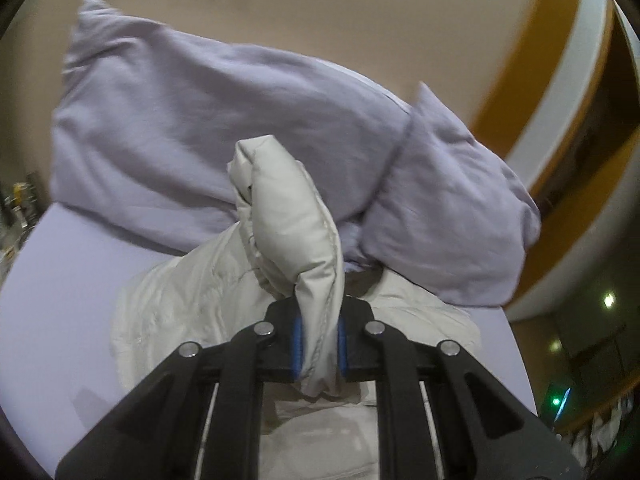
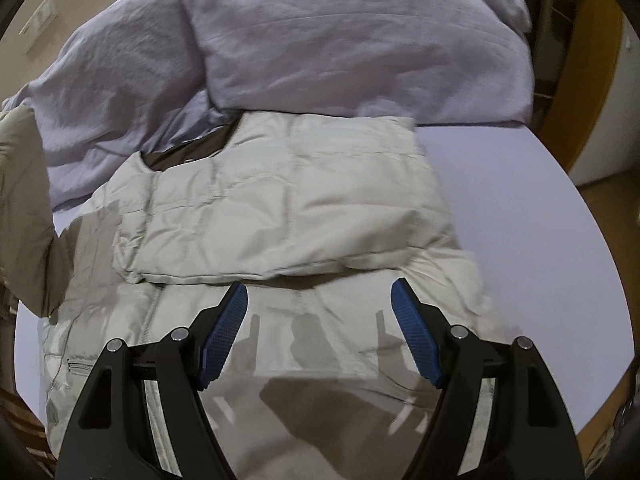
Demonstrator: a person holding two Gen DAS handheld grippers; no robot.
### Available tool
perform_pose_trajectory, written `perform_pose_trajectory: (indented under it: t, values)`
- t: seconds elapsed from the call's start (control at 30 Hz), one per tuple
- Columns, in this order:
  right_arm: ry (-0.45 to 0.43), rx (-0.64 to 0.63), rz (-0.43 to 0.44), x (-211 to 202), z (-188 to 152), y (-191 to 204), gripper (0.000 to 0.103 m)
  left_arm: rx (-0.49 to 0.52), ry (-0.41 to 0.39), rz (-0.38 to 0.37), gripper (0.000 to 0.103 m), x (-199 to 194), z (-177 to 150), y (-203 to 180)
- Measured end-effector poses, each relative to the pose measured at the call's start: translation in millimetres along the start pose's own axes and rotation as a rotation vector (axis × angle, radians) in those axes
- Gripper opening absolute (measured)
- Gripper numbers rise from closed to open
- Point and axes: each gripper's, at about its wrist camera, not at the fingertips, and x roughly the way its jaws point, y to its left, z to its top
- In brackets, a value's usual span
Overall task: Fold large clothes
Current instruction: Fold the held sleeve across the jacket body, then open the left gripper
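Bed [image 2: 520, 200] with lilac sheet. Lying directly on it: a cream padded jacket [image 2: 280, 200] and two lilac pillows [image 1: 200, 120], against its far end.

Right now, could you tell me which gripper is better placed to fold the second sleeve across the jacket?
Left. The left gripper is already shut on the raised sleeve and probably only needs to carry it over. The right gripper hangs open above the jacket, holding nothing.

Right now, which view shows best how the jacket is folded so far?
The right wrist view: the jacket lies spread across the bed, one part folded over its body. The left wrist view shows mainly the piece pinched in the left gripper.
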Motion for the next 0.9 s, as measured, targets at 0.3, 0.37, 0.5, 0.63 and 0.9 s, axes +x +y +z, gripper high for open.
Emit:
perform_pose_trajectory:
  t: [0.3, 0.37, 0.5, 0.63, 0.9]
  values:
    - [0.002, 0.054, -0.048, -4.6, -7.7, -29.3, 0.076, 0.092, 0.137, -0.041, 0.013, 64.8, -32.4, -52.5]
    - [0.006, 0.060, -0.054, -4.3, -9.4, -33.2, 0.076, 0.111, 0.164, -0.039, 0.013, 75.3, -40.8, -57.3]
    - [0.014, 0.065, -0.064, -3.4, -12.7, -38.1, 0.076, 0.162, 0.239, -0.033, 0.017, 102.5, -61.9, -72.9]
    - [0.023, 0.072, -0.075, -2.8, -15.9, -43.8, 0.076, 0.184, 0.284, -0.038, 0.029, 111.7, -74.4, -75.4]
    - [0.024, 0.089, -0.093, -4.8, -17.9, -53.9, 0.076, 0.182, 0.270, -0.003, 0.039, 124.2, -68.5, -66.7]
